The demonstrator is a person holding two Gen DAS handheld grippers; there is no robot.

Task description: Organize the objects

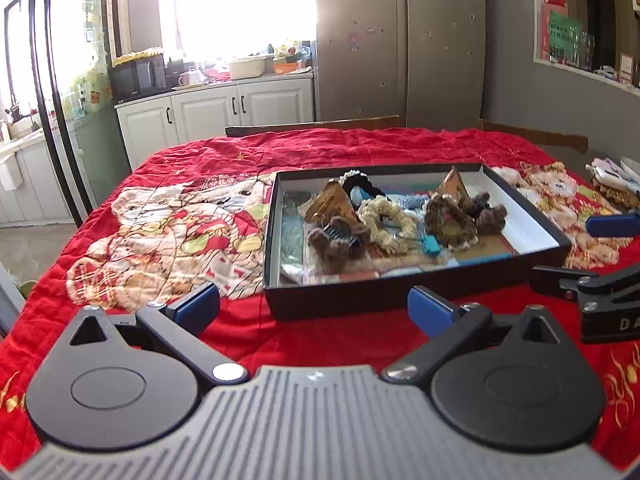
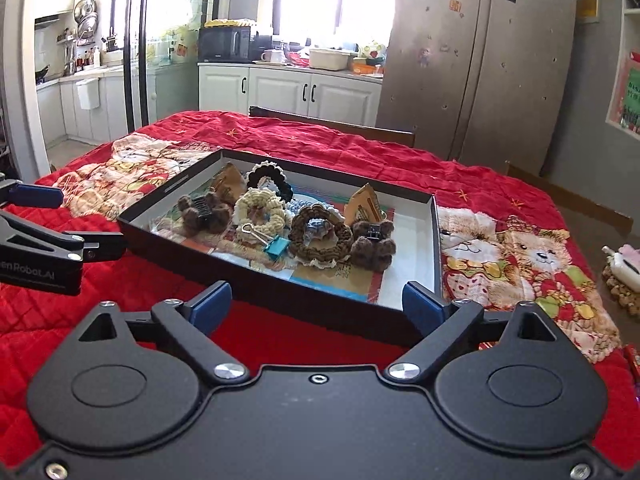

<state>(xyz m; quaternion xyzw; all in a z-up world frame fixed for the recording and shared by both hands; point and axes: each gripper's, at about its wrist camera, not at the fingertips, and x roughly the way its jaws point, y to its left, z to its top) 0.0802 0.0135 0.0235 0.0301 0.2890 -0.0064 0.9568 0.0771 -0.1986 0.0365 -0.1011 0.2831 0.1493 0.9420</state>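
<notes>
A black shallow box (image 1: 400, 296) (image 2: 304, 300) with a white inner wall lies on the red quilted cloth. It holds several crocheted scrunchies, such as a cream one (image 1: 386, 216) (image 2: 260, 212) and a brown one (image 2: 320, 236), fuzzy brown hair claws (image 1: 340, 240) (image 2: 374, 246), a teal binder clip (image 1: 430, 245) (image 2: 276, 247) and paper pieces. My left gripper (image 1: 314, 306) is open and empty just before the box's near wall. My right gripper (image 2: 316, 302) is open and empty at the box's near right corner.
A white bottle-like object and a brown scrunchie lie on the cloth at the far right (image 1: 612, 184) (image 2: 624, 272). A wooden chair back (image 1: 312, 126) stands behind the table. White cabinets (image 1: 216, 112) and a steel fridge (image 1: 400, 40) are beyond.
</notes>
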